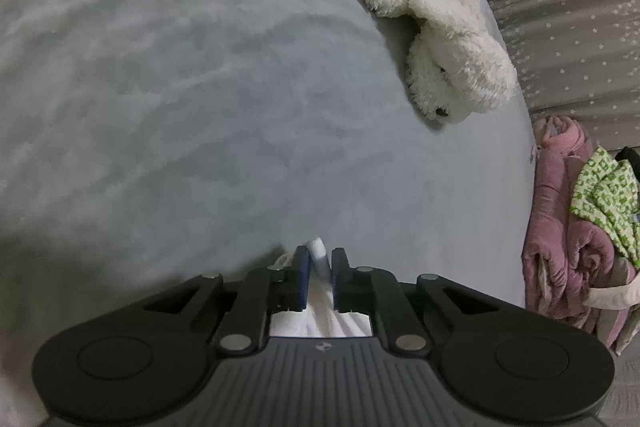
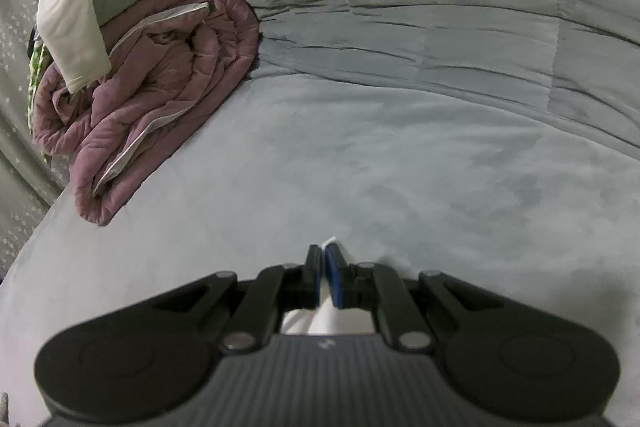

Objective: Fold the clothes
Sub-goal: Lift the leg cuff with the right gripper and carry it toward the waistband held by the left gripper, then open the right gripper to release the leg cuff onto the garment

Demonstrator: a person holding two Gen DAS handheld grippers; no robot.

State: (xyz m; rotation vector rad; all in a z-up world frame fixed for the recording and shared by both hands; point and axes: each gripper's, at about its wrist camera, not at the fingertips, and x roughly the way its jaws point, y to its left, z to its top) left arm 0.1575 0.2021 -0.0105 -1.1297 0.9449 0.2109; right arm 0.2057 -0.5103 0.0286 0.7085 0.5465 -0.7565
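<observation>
A white garment point(image 1: 320, 319) is pinched between the blue pads of my left gripper point(image 1: 320, 253). A small fold of it pokes out past the fingertips, and the rest hangs below out of sight. My right gripper point(image 2: 323, 251) is shut on a thin edge of the same white garment point(image 2: 326, 319), with only a sliver showing above its pads. Both grippers point down over a grey bedspread point(image 1: 200, 87), close above its surface.
A white plush toy point(image 1: 436, 23) lies at the bed's right edge. A rolled mauve quilt point(image 2: 160, 87) with a cream cloth point(image 2: 68, 23) and a green-patterned cloth point(image 1: 604, 195) is piled beside it. A grey quilted duvet point(image 2: 440, 7) lies bunched at the far side.
</observation>
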